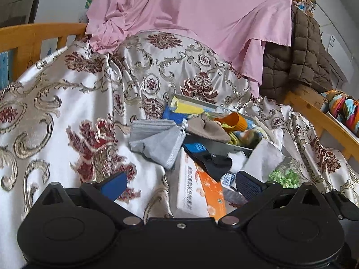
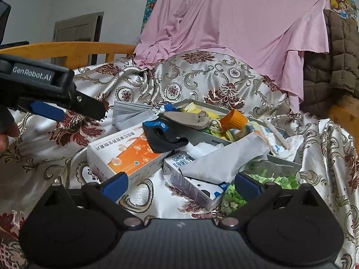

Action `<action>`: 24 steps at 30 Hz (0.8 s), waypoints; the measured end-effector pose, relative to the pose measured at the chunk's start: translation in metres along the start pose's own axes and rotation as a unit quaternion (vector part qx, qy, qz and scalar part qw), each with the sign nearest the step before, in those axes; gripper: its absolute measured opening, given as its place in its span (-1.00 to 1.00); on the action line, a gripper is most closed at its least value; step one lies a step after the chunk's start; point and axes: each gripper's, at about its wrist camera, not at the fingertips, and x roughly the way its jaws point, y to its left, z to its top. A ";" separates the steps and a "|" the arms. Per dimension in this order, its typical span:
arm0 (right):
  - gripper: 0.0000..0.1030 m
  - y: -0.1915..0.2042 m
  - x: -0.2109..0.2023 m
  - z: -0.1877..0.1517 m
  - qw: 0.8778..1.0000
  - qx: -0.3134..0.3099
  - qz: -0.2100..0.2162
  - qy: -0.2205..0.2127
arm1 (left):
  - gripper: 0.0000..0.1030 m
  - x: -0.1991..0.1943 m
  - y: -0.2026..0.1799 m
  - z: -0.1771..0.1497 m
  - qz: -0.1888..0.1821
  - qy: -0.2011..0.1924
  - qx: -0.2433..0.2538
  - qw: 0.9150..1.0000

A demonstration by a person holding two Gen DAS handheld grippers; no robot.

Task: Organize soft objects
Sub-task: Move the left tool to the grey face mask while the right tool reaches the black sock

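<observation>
A grey drawstring pouch [image 1: 157, 143] lies on the patterned satin cover, left of a grey tray [image 1: 226, 144]; it also shows in the right wrist view [image 2: 132, 113]. A tan sock [image 1: 206, 129] drapes over the tray's edge, also in the right wrist view [image 2: 190, 117]. A black and blue sock [image 1: 208, 157] hangs below it, also in the right wrist view [image 2: 163, 137]. My left gripper [image 1: 181, 182] is open and empty, just short of the pouch; it shows in the right wrist view [image 2: 74, 108]. My right gripper [image 2: 181, 183] is open and empty above the boxes.
An orange and white box [image 2: 125, 154], a small carton [image 2: 195, 186], white paper [image 2: 226, 159] and a bag of green bits [image 2: 271, 179] lie in front of the tray. An orange cup [image 2: 233, 120] and cloths fill the tray. Wooden rails [image 1: 33, 35] edge the bed; pink sheet [image 1: 190, 18] behind.
</observation>
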 end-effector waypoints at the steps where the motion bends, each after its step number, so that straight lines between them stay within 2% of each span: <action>1: 1.00 0.000 0.001 0.000 1.000 0.003 0.003 -0.001 | 0.99 0.002 0.002 0.001 -0.003 -0.006 -0.002 1.000; 6: 1.00 -0.001 0.004 0.003 0.999 0.021 0.016 -0.019 | 0.99 0.010 0.007 0.003 -0.016 -0.022 -0.016 0.999; 12: 1.00 0.001 0.018 0.014 0.998 0.027 0.034 -0.040 | 0.99 0.030 0.009 0.006 -0.036 -0.032 0.015 0.999; 15: 1.00 0.005 0.024 0.020 0.998 0.032 0.025 -0.044 | 0.99 0.037 0.020 0.008 -0.043 -0.021 -0.007 0.999; 20: 1.00 0.002 0.033 0.025 0.998 0.051 0.034 -0.030 | 0.99 0.054 0.034 0.015 -0.057 -0.014 -0.022 0.998; 24: 0.99 0.002 0.044 0.032 0.999 0.043 0.031 -0.011 | 0.98 0.077 0.046 0.019 -0.087 -0.001 -0.058 0.995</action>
